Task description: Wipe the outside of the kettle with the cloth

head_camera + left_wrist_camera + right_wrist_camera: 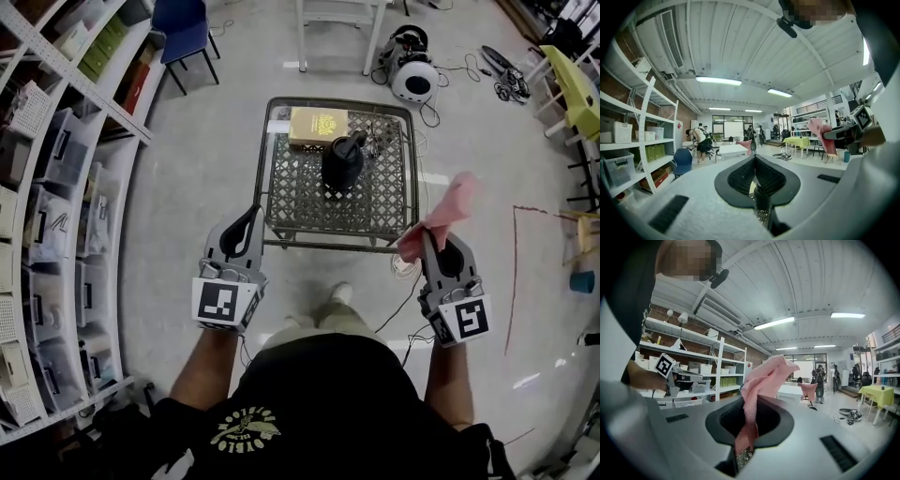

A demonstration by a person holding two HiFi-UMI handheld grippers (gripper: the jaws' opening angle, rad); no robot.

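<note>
**Head view.** The kettle (342, 161) was seen standing upright on the mesh top of the desk (281, 231), just beside a yellow box (318, 127) and well apart from both tools. The left tool (248, 216) was held short of the desk's near edge with its jaws pressed together and nothing in them. The right tool (427, 240) was held at the desk's near right corner, pinching the pink cloth (450, 211), most of which stood loose above the jaws. No wiping contact had been made yet.

**Left gripper view.** The jaws were shown closed on each other and empty. The kettle was therefore unsupported; it was judged that a sideways wipe could push it across the mesh or tip it against the box unless it were steadied first.

**Right gripper view.** Only a narrow fold of the cloth was shown nipped between the jaws, the remainder bunched and free. It was judged that drag against the kettle's wall could pull this fold out of the pinch. The loose part could also catch on the spout or handle, so that the kettle would be tugged and not wiped. With so little cloth ahead of the jaws, the hard jaw tips might strike the kettle.
</note>
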